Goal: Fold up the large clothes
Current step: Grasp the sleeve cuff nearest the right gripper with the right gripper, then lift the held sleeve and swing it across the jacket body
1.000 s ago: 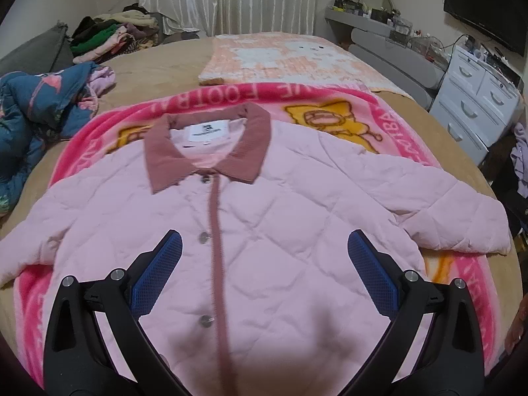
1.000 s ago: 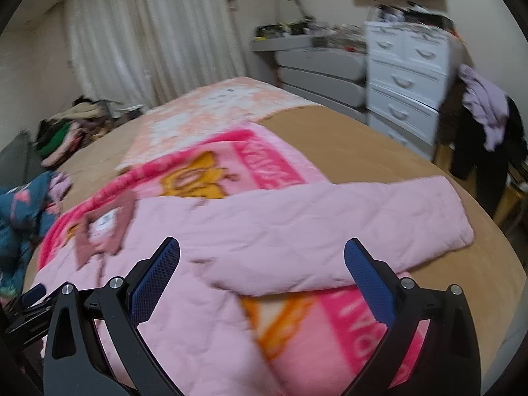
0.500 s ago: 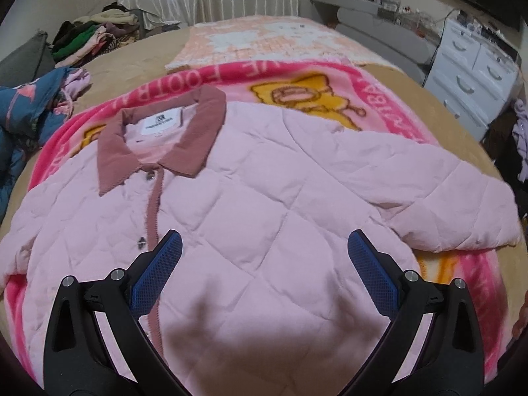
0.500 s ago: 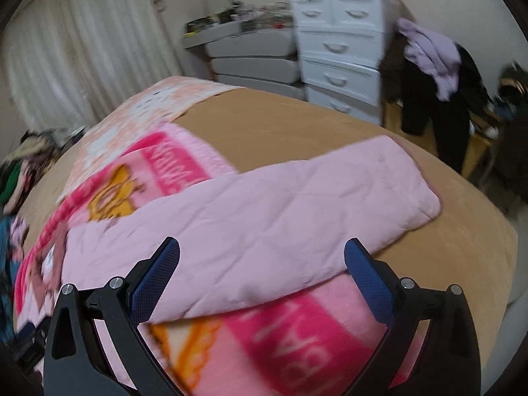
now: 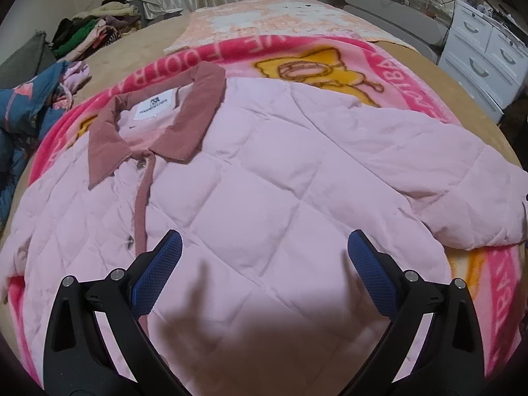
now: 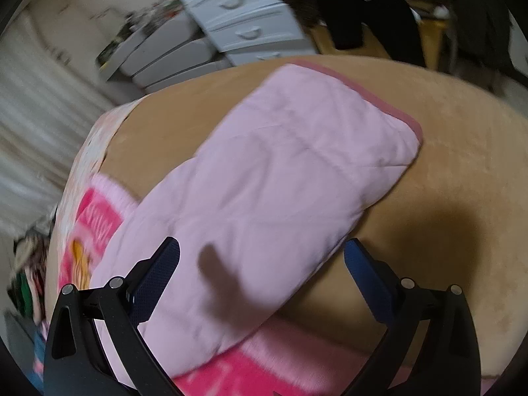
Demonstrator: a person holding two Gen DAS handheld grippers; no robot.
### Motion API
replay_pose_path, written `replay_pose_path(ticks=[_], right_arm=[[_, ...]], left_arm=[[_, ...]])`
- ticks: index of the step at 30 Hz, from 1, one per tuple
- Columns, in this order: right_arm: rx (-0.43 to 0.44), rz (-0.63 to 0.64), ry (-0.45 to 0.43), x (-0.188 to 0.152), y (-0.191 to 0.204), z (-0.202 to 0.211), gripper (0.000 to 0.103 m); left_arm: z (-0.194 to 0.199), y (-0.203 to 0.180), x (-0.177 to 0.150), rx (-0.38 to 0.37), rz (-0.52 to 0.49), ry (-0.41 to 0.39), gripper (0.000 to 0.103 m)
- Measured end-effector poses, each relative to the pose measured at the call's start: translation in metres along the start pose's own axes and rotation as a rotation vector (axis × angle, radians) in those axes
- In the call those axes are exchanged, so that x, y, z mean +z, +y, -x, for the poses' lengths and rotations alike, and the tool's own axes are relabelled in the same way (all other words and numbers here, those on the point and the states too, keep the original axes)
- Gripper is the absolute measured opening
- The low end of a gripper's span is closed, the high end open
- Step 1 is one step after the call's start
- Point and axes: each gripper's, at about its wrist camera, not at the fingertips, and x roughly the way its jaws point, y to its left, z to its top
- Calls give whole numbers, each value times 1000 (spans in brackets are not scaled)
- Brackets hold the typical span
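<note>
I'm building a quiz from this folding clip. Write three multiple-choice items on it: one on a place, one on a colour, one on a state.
1. Where does the pink quilted jacket lie?
A. On a pink printed blanket on the bed
B. On the white drawers
C. On the floor

2. What colour is the jacket's collar?
A. Navy
B. Dusty rose-brown
C. White

3. How does the right claw stand?
A. Shut on the sleeve
B. Shut on nothing
C. Open, over the sleeve

Answers:
1 A: the left wrist view shows the pink printed blanket spreading out from under the jacket on every side.
2 B: the collar is darker and browner than the pale pink body.
3 C: in the right wrist view its blue pads are wide apart with the sleeve between and beyond them, nothing clamped.
</note>
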Motion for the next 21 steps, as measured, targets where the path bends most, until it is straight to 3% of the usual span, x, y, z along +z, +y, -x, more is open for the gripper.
replay_pose_path(ticks=[2,9,12,13,14,17,21], right_arm=[[25,-55,18,6,-12,-14,99],[143,-170,-51,24,-29,-20,96],[204,-220,-105,22,-44,-15,61],[273,-244,-118,21,-51,-14,45],[317,-261,-119,21,-55,-14,37],[389,-222,-143,22,-47,-4,23],[452,-101,-188,24,-17,31,21]], left_arm=[[0,4,2,8,2,-8,94],[11,21,4,39,-8,-12,94],[19,32,5,43,-8,-11,94],[22,36,6,43,-5,-7,94],[26,39,6,37,0,-6,94],[36,45,6,31,0,-17,94],[52,55,9,24,12,-45,94]])
